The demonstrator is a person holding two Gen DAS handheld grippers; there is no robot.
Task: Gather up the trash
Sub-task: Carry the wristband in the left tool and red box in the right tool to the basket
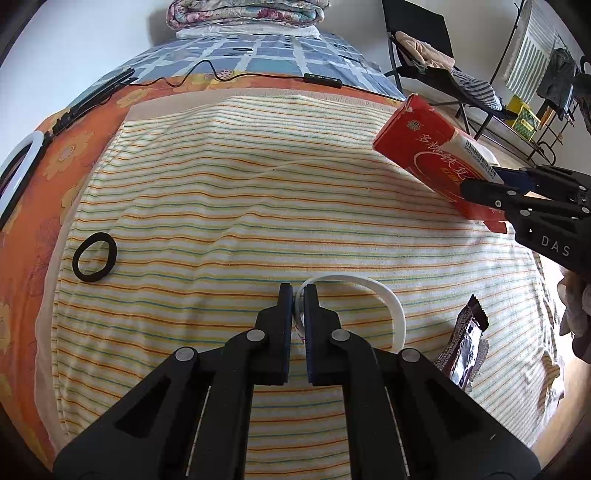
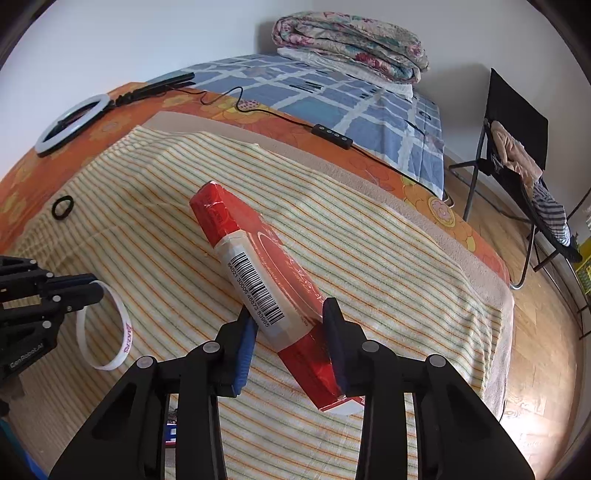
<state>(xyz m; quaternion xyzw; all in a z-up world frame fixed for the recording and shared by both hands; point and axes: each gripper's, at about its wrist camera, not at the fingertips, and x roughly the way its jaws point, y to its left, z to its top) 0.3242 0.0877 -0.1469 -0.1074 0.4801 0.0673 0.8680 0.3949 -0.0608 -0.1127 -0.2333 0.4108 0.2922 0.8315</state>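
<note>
My left gripper (image 1: 298,295) is shut on a white silicone wristband (image 1: 391,306), which loops out to the right over the striped towel (image 1: 221,184). In the right wrist view the same wristband (image 2: 123,332) hangs from the left gripper (image 2: 92,291) at the left edge. My right gripper (image 2: 290,314) is shut on a long red carton with a white barcode label (image 2: 236,225), gripped near its lower end and tilted above the towel. The left wrist view shows that red carton (image 1: 417,136) and the right gripper (image 1: 480,184) at the upper right.
A black hair tie (image 1: 95,257) lies on the towel at the left. A dark foil snack wrapper (image 1: 467,343) lies near the bed's right edge. A ring light (image 1: 18,170), a cable with a remote (image 1: 321,78) and a folded quilt (image 1: 243,13) lie further back. A folding chair (image 2: 517,122) stands on the wood floor.
</note>
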